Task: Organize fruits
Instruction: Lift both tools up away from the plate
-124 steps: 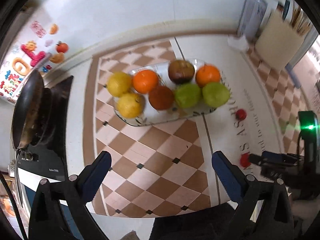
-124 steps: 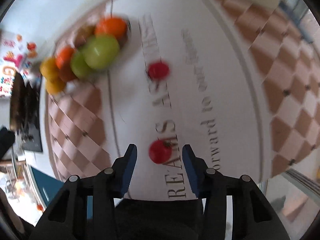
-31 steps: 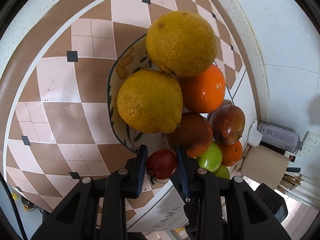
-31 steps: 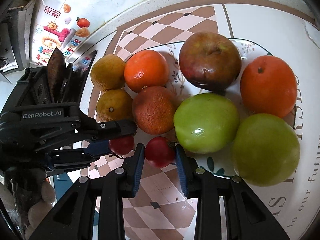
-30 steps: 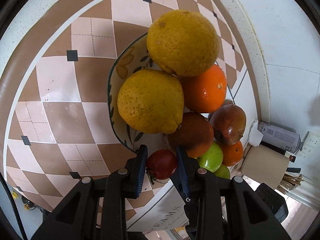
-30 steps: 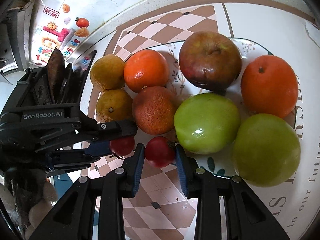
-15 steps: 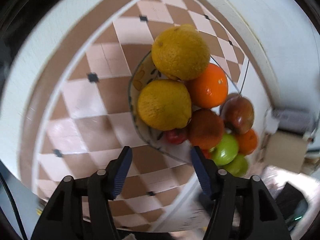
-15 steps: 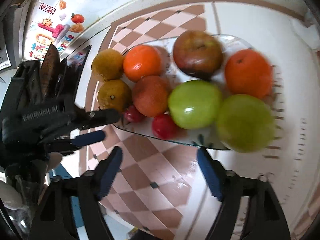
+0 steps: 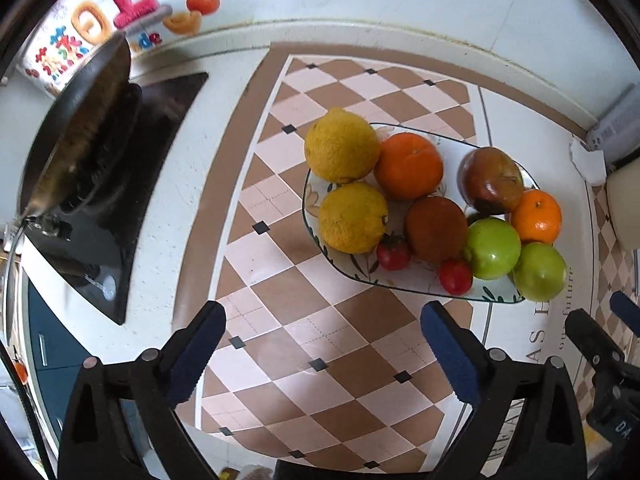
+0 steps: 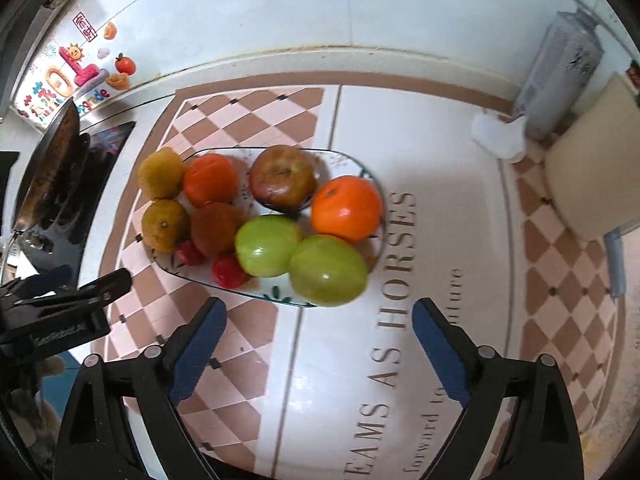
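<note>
A patterned plate [image 9: 312, 204] [image 10: 276, 294] on the counter holds yellow citrus [image 9: 342, 145], oranges [image 9: 409, 166], a dark apple [image 9: 491, 180], green apples [image 9: 493, 248] [image 10: 328, 270] and two small red tomatoes [image 9: 393, 252] [image 9: 455, 277], also in the right wrist view [image 10: 228, 271] [image 10: 189, 253]. My left gripper [image 9: 324, 354] is open and empty, well back from the plate's near edge. My right gripper [image 10: 318, 350] is open and empty, also back from the plate. The left gripper shows at the left of the right wrist view [image 10: 56, 312].
A black stove [image 9: 100, 216] with a dark pan [image 9: 76, 132] stands at the left. A beige box [image 10: 592, 176], a plastic bottle [image 10: 560, 76] and a white wad [image 10: 498, 134] stand at the back right. The wall with stickers [image 10: 76, 76] runs behind the counter.
Both grippers have let go of their tomatoes, which now lie on the plate's near edge. Both have opened wide and drawn back from the plate.
</note>
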Demonstrator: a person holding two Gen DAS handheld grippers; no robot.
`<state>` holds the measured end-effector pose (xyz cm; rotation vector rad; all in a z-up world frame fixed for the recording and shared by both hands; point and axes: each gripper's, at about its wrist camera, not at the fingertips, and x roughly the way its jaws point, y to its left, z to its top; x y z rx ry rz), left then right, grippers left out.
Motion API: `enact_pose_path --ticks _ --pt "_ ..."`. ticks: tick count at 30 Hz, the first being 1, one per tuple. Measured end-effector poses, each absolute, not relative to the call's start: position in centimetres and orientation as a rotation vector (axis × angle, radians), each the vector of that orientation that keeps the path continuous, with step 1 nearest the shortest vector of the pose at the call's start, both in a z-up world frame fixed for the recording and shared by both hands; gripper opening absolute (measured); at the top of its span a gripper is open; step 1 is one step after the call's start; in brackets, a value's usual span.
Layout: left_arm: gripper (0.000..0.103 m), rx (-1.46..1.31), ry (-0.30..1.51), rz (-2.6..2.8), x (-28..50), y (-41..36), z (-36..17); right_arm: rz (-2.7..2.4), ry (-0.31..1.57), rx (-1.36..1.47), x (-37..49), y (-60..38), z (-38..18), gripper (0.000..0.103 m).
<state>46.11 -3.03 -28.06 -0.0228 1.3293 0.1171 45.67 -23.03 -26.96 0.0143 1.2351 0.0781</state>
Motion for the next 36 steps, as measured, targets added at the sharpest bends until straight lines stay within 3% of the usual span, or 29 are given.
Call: enact_pose_path --ticks 11,24,36 --pt "0.101 0.03 1.166 0.067 41.5 -3.0 -23.1 0.018 1.115 0.066 39.5 -23.0 -22.7 0.097" --pt "0.101 0.072 0.926 -0.001 30.5 -0.7 -14.9 -0.049 0.915 0.045 25.5 -17.9 -13.8 0.097" --pt "0.101 0.014 0.828 -0.034 20.7 0.9 -9.3 -0.036 0.815 0.048 14.8 -16.8 -7.6 0.098"
